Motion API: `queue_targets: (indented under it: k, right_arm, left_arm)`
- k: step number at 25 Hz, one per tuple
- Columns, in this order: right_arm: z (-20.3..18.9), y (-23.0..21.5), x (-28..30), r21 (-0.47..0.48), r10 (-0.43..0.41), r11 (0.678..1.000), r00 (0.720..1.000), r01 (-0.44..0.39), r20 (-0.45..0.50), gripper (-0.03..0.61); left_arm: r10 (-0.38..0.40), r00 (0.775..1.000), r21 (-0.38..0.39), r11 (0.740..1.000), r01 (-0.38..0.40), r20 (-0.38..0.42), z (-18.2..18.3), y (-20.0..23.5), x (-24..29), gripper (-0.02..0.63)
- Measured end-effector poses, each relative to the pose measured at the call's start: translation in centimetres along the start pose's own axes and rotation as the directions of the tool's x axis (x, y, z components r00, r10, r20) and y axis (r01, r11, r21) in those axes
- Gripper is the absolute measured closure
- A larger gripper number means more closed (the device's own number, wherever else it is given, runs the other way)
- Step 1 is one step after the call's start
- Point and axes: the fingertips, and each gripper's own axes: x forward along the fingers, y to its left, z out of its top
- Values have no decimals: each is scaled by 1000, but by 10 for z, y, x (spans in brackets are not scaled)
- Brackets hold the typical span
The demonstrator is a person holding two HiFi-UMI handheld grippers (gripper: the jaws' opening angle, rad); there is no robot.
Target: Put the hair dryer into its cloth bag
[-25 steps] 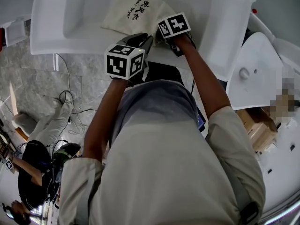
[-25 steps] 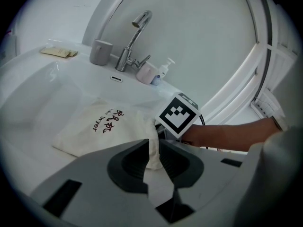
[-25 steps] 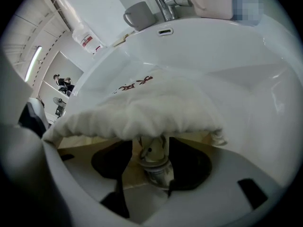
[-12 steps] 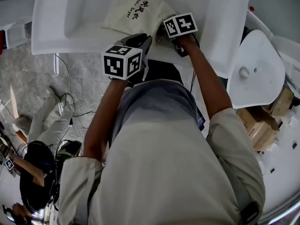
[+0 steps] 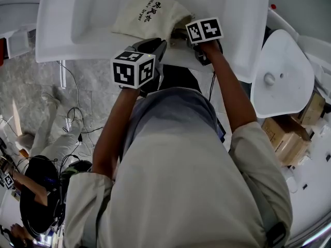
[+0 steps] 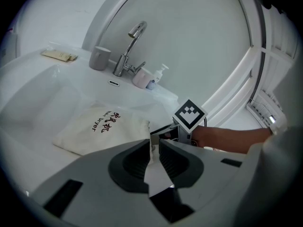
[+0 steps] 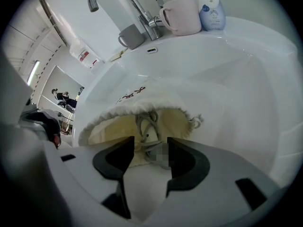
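Left gripper [image 6: 155,143]: clenched on a thin strip of the cloth bag [image 5: 147,15] at its rim, keeping that edge lifted off the sink [image 5: 77,19].
Right gripper [image 7: 150,148]: released and wide, just now narrowing a little; loops of pale grey cord [image 7: 146,123] lying between the fingers, pressed by neither pad.
Bag's place: down in the sink basin, printed side up, gathered mouth [image 7: 142,109] turned toward both grippers.
Hair dryer: not seen as such in any view; judged likely inside already, going by the bag's bulge, though not certain.
Cord's nature: drawstring or the dryer's own cable, impossible to say from here.
Step in hand: probably taking up the cord, to tuck it in or to draw the mouth shut.
Risk, cord: closing on one loop only, leaving the rest trailing outside or slipping off the pads.
Risk, cloth: catching the rim together with the cord, then dragging the mouth askew on the pull.
Risk, left hold: only a slim pinch of fabric, liable to slide free under a tug from the right and let the mouth collapse.
Risk, basin: smooth and sloped, likely to let the bag skate away under a push rather than stay put.
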Motion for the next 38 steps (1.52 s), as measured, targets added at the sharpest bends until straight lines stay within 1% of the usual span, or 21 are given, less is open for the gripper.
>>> queue_targets:
  k: [5, 10, 12, 16, 21, 27, 33, 38]
  right_arm:
    - [0, 1, -13, 13, -7, 1000, 999, 6, 40, 386]
    - [-5, 5, -22, 19, -4, 1000, 998, 2, 65, 403]
    - [-8, 7, -26, 21, -2, 1000, 997, 1, 77, 421]
    - [-11, 11, -37, 31, -6, 1000, 994, 3, 110, 430]
    - [-19, 18, -50, 35, -23, 999, 992, 19, 127, 443]
    - [-6, 36, -66, 57, -21, 998, 981, 11, 193, 457]
    - [-22, 44, -85, 88, -11, 996, 969, -11, 246, 468]
    - [-24, 62, -105, 68, 2, 997, 958, -22, 286, 476]
  left_arm:
    - [-5, 1000, 9, 1000, 5, 8, 2, -3, -4, 549]
    - [-12, 1000, 15, 1000, 12, 17, 4, -6, -7, 549]
    - [-17, 1000, 18, 1000, 17, 20, 3, -7, -9, 549]
    - [-25, 999, 20, 1000, 24, 27, 3, -10, -13, 549]
    - [-39, 998, 2, 999, 39, 39, 4, -13, -19, 555]
    - [-54, 997, 7, 999, 54, 49, 16, -5, -35, 555]
    - [-76, 994, -3, 997, 76, 75, 9, -15, -46, 555]
    - [-94, 992, 14, 996, 93, 89, 8, -19, -62, 555]
